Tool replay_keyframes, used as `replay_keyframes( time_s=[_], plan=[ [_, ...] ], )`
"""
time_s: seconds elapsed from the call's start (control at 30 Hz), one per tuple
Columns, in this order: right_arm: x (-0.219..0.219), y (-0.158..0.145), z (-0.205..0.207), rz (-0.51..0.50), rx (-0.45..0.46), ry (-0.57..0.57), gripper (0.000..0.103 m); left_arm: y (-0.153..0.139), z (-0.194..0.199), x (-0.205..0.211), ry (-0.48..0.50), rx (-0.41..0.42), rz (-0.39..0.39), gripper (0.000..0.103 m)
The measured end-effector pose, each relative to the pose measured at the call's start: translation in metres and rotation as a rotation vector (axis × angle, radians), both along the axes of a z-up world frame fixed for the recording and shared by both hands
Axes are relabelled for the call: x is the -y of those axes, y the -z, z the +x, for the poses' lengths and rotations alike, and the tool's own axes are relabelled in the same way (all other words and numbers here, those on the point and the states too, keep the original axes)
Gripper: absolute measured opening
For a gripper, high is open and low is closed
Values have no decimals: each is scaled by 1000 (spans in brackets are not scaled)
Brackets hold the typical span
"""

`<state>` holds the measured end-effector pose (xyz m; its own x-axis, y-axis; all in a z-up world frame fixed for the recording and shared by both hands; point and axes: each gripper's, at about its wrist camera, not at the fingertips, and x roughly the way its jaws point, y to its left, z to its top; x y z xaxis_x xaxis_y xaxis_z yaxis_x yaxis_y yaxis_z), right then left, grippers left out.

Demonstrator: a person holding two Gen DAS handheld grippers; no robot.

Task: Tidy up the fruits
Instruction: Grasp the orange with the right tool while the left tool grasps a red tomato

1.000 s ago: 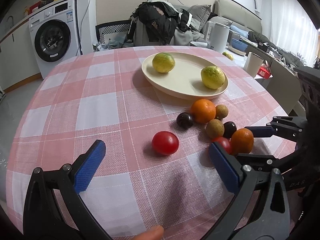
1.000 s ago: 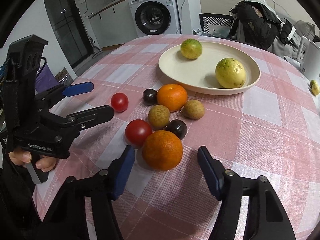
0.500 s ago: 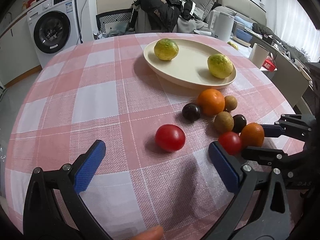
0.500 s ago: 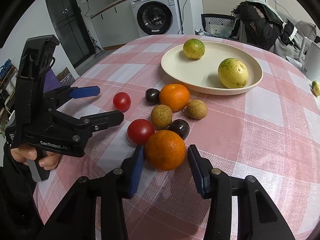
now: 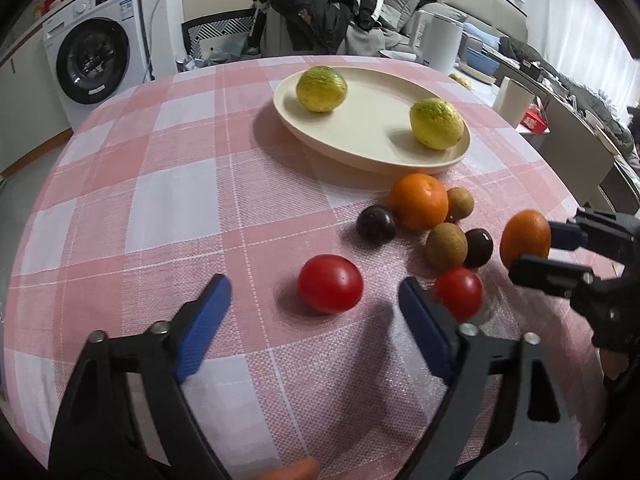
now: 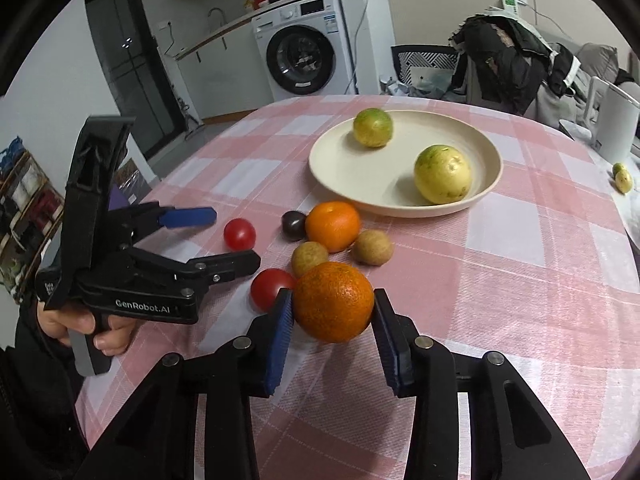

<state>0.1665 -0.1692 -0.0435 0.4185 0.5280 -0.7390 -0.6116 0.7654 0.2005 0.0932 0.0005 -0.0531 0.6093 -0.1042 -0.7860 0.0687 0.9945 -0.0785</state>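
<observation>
Indoors, on a round table (image 6: 540, 264) under pink-and-white check cloth, with a white washing machine (image 6: 304, 46) at 12 o'clock beyond the far edge. Cream plate (image 6: 344, 160) toward 1 o'clock from the fruit cluster, carrying two yellow-green citrus fruits (image 6: 373, 127), one by its far rim, one by its near right rim. Right gripper (image 6: 333, 316) at 6 o'clock in its own camera, jaws just drawn in and pinching the nearer orange (image 6: 333, 301), blue pads pressed on both flanks, fruit apparently clear of the cloth. Left gripper (image 5: 316, 308) spread, jaws just narrowed from their widest, nothing between the pads yet; loose red tomato (image 5: 330, 283) just ahead of the tips, on the cloth. Second orange (image 6: 332, 226) at 12 o'clock from the held one, just short of the plate rim. Second tomato (image 6: 273, 288) at 9 o'clock, beside the right gripper's left pad. Two brown round fruits (image 6: 309, 258) and two dark plums (image 5: 376, 224) scattered between the oranges.
</observation>
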Motion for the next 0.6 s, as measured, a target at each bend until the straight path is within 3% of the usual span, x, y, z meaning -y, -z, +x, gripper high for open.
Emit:
replay_keyframes(
  time_s=[0.6],
  plan=[
    [7, 0, 7, 8, -2, 25, 40, -4, 1, 4, 37, 15, -21, 30]
  ],
)
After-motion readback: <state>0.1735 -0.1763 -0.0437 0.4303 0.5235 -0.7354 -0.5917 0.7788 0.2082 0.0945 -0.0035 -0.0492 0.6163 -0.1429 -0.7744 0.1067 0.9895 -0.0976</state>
